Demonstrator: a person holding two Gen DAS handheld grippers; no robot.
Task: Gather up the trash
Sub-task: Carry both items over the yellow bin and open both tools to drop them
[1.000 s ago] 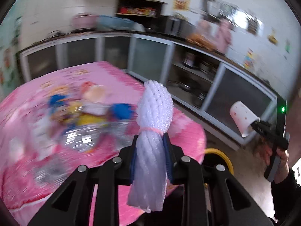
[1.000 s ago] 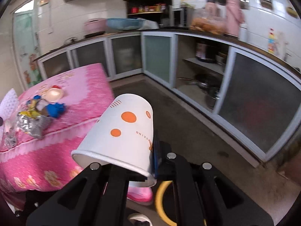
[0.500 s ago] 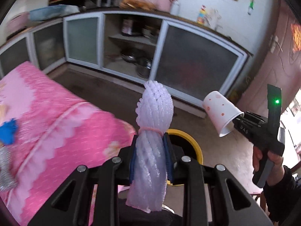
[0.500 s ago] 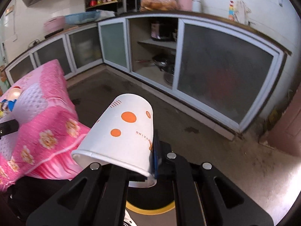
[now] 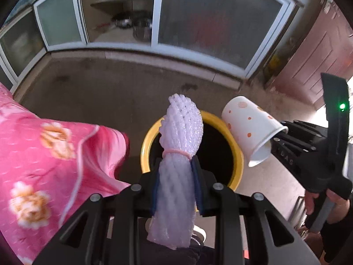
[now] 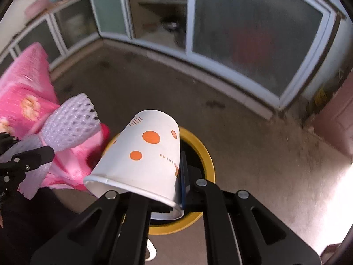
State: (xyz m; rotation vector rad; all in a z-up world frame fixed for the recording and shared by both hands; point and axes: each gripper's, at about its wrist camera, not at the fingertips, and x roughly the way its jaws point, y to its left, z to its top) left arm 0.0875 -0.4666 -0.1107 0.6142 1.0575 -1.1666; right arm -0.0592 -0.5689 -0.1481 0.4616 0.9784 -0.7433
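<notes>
My left gripper (image 5: 176, 176) is shut on a white foam fruit net (image 5: 179, 145) tied with a pink band, held upright above the near rim of a yellow-rimmed trash bin (image 5: 237, 154) on the floor. My right gripper (image 6: 174, 176) is shut on the rim of a white paper cup with orange dots (image 6: 143, 156), tilted bottom-up over the same bin (image 6: 208, 154). In the left wrist view the cup (image 5: 249, 128) hangs at the bin's right edge. In the right wrist view the foam net (image 6: 70, 123) shows at the left.
The pink flowered tablecloth (image 5: 39, 154) hangs at the left, close to the bin. Low kitchen cabinets with frosted glass doors (image 5: 216, 22) run along the far wall. A reddish door (image 5: 313, 50) stands at the right. Bare concrete floor (image 6: 264, 154) surrounds the bin.
Both grippers have swung away from the table and tilted down to the floor. The bin now lies right under both the foam net and the cup. Both grips are unchanged.
</notes>
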